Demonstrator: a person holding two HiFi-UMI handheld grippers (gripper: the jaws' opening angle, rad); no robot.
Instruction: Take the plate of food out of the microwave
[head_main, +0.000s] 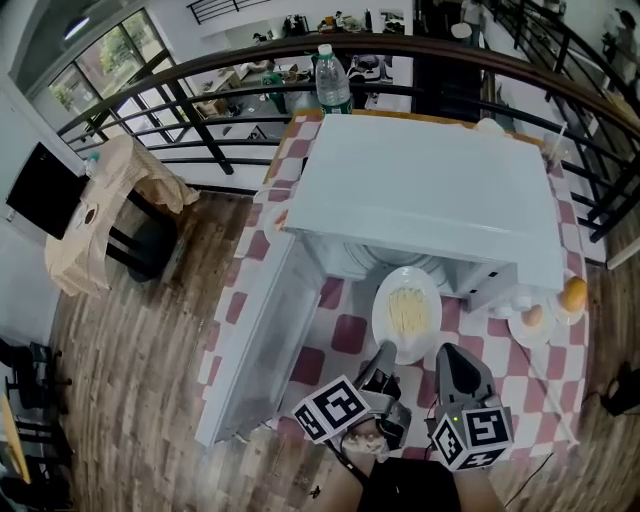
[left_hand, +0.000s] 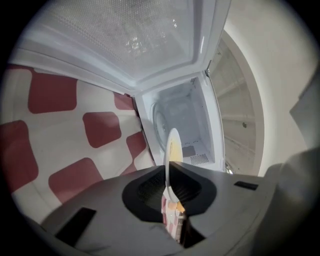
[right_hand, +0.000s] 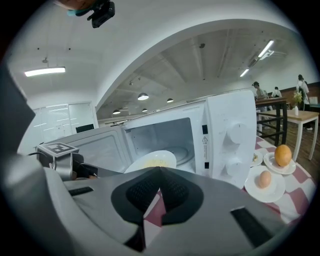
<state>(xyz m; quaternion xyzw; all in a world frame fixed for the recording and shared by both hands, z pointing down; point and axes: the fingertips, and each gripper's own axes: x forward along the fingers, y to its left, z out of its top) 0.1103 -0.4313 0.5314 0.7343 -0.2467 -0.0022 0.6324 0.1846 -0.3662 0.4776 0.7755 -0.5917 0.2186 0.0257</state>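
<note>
**Plate almost clear of the microwave**

The microwave (head_main: 430, 190) stands on the checked table (head_main: 350, 335) with its door (head_main: 255, 330) swung wide to the left. The plate (head_main: 407, 312) of noodles lies just in front of the open mouth. Most of it is out over the table, and only its far edge is at the threshold.

The left gripper (head_main: 384, 352) pinches the plate's near rim. In the left gripper view that rim runs edge-on between the pressed jaws, with the bare cavity beyond. The right gripper (head_main: 452, 352) hangs just to the right, its jaws closed tip to tip on nothing, apart from the plate.

By my reading, opening the door, gripping the plate and most of the pull are done. What is left is to bring the far edge fully clear and set the plate down on the table in front. Whether the plate is carried or rests on something I cannot tell.

A pinch on one rim alone may let the plate tip. An egg (head_main: 533, 318) and an orange (head_main: 574, 293) on small dishes stand right of the microwave, best avoided.
</note>
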